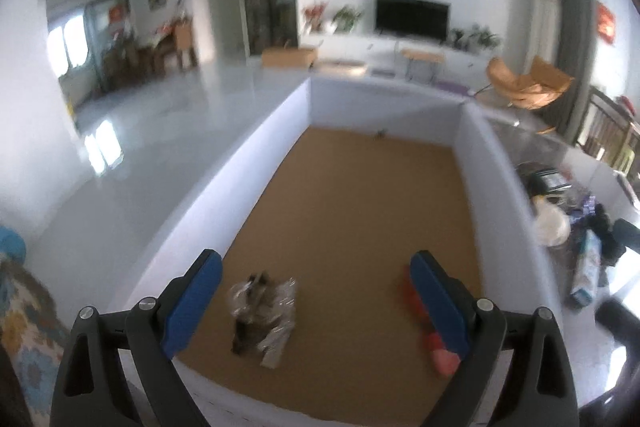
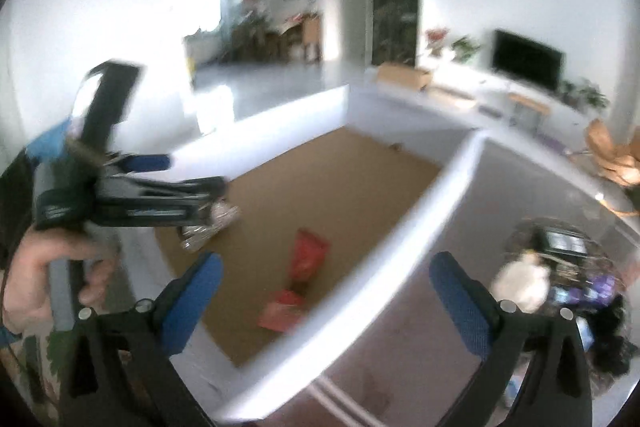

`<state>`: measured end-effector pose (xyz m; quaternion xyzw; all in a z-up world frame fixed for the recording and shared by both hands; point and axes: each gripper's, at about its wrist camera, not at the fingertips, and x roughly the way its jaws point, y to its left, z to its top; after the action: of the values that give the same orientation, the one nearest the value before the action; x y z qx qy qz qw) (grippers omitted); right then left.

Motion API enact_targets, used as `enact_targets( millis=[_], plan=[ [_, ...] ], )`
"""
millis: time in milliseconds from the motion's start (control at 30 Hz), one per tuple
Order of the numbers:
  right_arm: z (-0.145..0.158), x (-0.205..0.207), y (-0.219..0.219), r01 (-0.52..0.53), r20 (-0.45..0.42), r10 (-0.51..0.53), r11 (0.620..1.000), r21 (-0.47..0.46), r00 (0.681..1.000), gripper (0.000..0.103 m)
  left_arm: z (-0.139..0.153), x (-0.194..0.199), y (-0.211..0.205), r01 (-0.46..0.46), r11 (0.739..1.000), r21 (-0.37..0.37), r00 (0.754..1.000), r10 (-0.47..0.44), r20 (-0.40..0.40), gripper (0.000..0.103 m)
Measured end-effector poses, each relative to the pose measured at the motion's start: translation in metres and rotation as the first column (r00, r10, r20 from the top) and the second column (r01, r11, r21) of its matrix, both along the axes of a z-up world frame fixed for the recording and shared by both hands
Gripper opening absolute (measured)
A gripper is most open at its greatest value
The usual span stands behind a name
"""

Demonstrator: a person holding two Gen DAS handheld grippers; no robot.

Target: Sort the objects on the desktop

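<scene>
Hovering with jaws wide and empty, left gripper (image 1: 316, 307) and right gripper (image 2: 326, 301) overlook the walled tray (image 1: 276, 131); next likely fetches clutter (image 2: 560, 279) beyond its right edge.

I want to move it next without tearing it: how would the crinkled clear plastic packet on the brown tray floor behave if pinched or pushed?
The clear plastic packet looks creased and shiny, so it is probably floppy and would fold under the fingers. It lies flat, so it seems unlikely to roll. Its glossy film may slip, and it likely weighs little.

Black television (image 1: 411, 15), tan chair (image 1: 528, 87), cardboard box (image 1: 289, 56), houseplants (image 1: 347, 15)
</scene>
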<state>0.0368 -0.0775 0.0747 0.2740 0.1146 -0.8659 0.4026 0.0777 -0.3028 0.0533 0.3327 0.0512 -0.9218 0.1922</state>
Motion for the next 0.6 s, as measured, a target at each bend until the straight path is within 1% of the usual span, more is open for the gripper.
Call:
enact_targets(
  millis=[67,167,233,267,300,333,367,400,467,500,533,567,600],
  plan=[
    [-0.005,-0.015,0.034,0.079,0.009,-0.078,0.997,-0.022,0.997,0.103,0.016,-0.002,0.025,0.068,0.998,-0.009,0.997,-0.068,-0.035,0.096],
    [-0.027,-0.046,0.1,0.237,0.059,-0.237,0.972,0.006,0.97,0.103,0.037,-0.006,0.071,0.203,0.979,0.021,0.977,-0.201,-0.071,0.096],
    [-0.049,-0.067,0.149,0.338,0.101,-0.344,0.938,0.072,0.933,0.103,0.047,-0.008,0.104,0.301,0.952,0.045,0.951,-0.296,-0.094,0.096],
    [-0.06,-0.075,0.172,0.38,0.122,-0.391,0.919,0.104,0.912,0.103,0.052,-0.011,0.122,0.356,0.933,0.054,0.931,-0.35,-0.102,0.097],
    [-0.073,-0.085,0.203,0.429,0.15,-0.448,0.892,0.14,0.881,0.103,0.054,-0.012,0.138,0.398,0.915,0.06,0.914,-0.391,-0.105,0.098],
    [-0.081,-0.091,0.228,0.461,0.169,-0.485,0.872,0.165,0.858,0.103,0.056,-0.014,0.157,0.442,0.895,0.067,0.895,-0.434,-0.102,0.1],
    [-0.088,-0.098,0.248,0.488,0.182,-0.521,0.85,0.197,0.834,0.103,0.054,-0.015,0.176,0.483,0.872,0.08,0.874,-0.476,-0.093,0.103],
    [-0.096,-0.103,0.265,0.506,0.192,-0.548,0.832,0.225,0.815,0.103,0.052,-0.018,0.191,0.513,0.853,0.094,0.858,-0.507,-0.084,0.103],
    [-0.108,-0.112,0.297,0.531,0.206,-0.585,0.805,0.265,0.785,0.103,0.041,-0.02,0.223,0.568,0.812,0.137,0.822,-0.566,-0.058,0.103],
    [-0.116,-0.117,0.312,0.54,0.213,-0.6,0.794,0.281,0.771,0.103,0.036,-0.018,0.234,0.585,0.797,0.152,0.81,-0.585,-0.046,0.103],
    [-0.123,-0.123,0.323,0.547,0.223,-0.615,0.782,0.299,0.756,0.103,0.028,-0.021,0.245,0.596,0.787,0.16,0.8,-0.599,-0.03,0.103],
    [-0.126,-0.125,0.331,0.554,0.225,-0.622,0.777,0.299,0.75,0.103,0.021,-0.024,0.257,0.603,0.782,0.158,0.793,-0.609,-0.012,0.103],
    [-0.127,-0.126,0.336,0.559,0.209,-0.621,0.778,0.287,0.756,0.103,0.012,-0.027,0.265,0.606,0.781,0.151,0.789,-0.614,0.009,0.103]
  ],
)
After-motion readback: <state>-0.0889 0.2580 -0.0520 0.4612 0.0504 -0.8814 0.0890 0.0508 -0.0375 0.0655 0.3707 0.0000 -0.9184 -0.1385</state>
